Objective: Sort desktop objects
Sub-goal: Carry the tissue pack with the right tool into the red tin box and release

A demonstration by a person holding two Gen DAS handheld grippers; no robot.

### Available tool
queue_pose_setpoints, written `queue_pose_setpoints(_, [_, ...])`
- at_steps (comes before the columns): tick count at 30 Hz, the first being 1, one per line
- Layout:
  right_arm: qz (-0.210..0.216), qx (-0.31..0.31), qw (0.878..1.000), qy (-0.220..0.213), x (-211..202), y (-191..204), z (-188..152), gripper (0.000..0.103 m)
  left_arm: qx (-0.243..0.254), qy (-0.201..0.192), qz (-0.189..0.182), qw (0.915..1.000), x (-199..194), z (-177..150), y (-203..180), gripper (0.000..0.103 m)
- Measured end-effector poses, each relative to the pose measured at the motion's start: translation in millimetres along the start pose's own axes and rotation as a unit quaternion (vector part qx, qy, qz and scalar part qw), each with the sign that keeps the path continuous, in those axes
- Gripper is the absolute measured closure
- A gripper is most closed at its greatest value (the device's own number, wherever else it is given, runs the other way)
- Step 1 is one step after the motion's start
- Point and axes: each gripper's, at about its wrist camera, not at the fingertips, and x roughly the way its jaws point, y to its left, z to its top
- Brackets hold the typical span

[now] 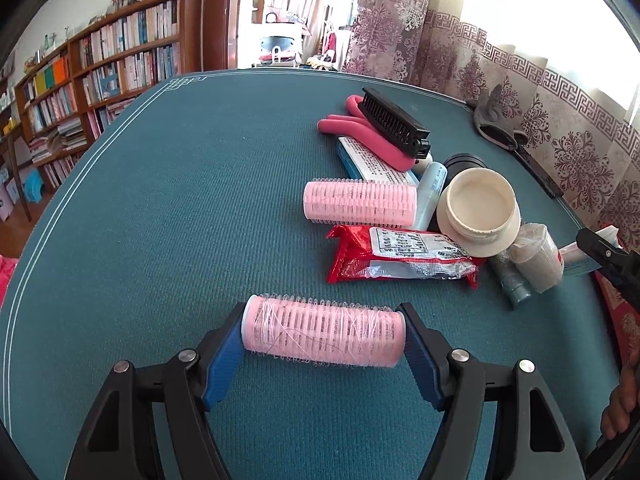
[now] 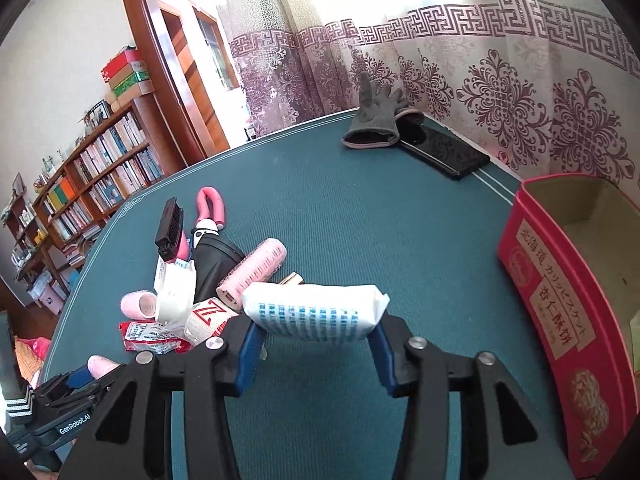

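Two grippers are seen, each closed on something. In the left wrist view, at the bottom centre, a pink roller (image 1: 323, 332) is clamped end to end by the left gripper (image 1: 323, 338), with one blue pad (image 1: 224, 354) pressed on each end; the jaws stand fairly wide because the roller lies lengthwise between them. White threads are caught on its bristles.

A heap of objects is spread over the green table (image 1: 160, 208) at the centre right of that view. A second roller (image 1: 360, 203) lies at its near side, with a red packet (image 1: 400, 258) just below it. A white jar (image 1: 478, 212) rests tilted against the packet's right end. A black brush (image 1: 394, 120) lies on a pink looped handle (image 1: 372, 136) at the upper end of the heap. A grey glove (image 1: 494, 114) is seen well apart at the upper right.

In the right wrist view, a white packet (image 2: 316, 310) printed in blue is held at the centre by the right gripper (image 2: 318, 330). Its jaws are about half open, and both pads are pressed on the packet's sides. An open red box (image 2: 560, 308) stands at the right edge, near the packet but apart from it. The heap lies to the left of the packet, and the left gripper's body is visible at the lower left. The glove and a dark flat case (image 2: 446, 150) lie touching at the upper centre, near the curtain (image 2: 500, 92).
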Motion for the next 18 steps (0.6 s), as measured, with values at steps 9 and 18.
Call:
queue_pose_setpoints(9, [-0.008, 0.031, 0.998, -0.047, -51.7, -31.5, 5.5, 0.052, 0.023, -0.010, -0.025, 0.9994, -17.9, -1.2, -32.9, 0.029])
queue_pose_setpoints(18, [-0.061, 0.044, 0.990, -0.120, -112.0, -72.3, 15.0, 0.051, 0.055, -0.022, -0.049, 0.9970, -36.1, 0.5, -72.0, 0.029])
